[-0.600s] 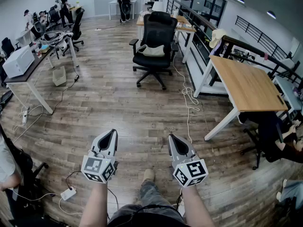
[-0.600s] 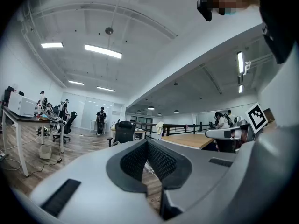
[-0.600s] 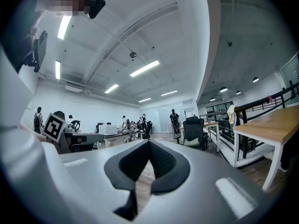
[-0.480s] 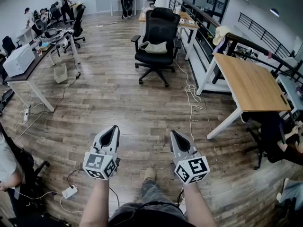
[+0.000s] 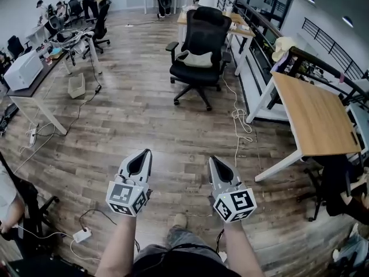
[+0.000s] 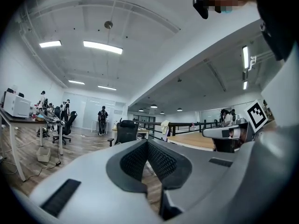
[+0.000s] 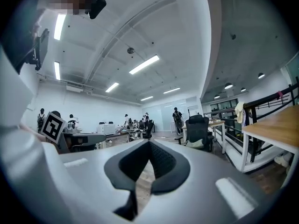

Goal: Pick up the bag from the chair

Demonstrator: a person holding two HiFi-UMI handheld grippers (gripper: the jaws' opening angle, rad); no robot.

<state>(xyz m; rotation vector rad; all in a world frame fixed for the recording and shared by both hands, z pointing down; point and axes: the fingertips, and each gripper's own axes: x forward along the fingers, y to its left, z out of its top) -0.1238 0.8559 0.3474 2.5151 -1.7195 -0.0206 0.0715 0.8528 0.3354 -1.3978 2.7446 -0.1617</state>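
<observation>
A black office chair point(image 5: 200, 51) stands far ahead on the wood floor, and a pale beige bag point(image 5: 197, 59) lies on its seat. My left gripper point(image 5: 143, 154) and right gripper point(image 5: 213, 160) are held low and side by side, well short of the chair, both shut with nothing between the jaws. In the right gripper view, the chair point(image 7: 198, 127) with the bag point(image 7: 195, 143) shows right of the closed jaws point(image 7: 149, 143). The left gripper view has the chair point(image 6: 125, 131) small and far, just above the closed jaws point(image 6: 147, 142).
A wooden desk point(image 5: 314, 117) on white legs stands right of the path, with white cables point(image 5: 240, 120) on the floor beside it. At left are a desk with a printer point(image 5: 22, 71), a bin point(image 5: 76, 86) and a power strip point(image 5: 82, 235). People stand far back.
The view has advanced toward the chair, which now sits a little nearer and further right. Both grippers ride slightly higher in the frame and stay shut.
</observation>
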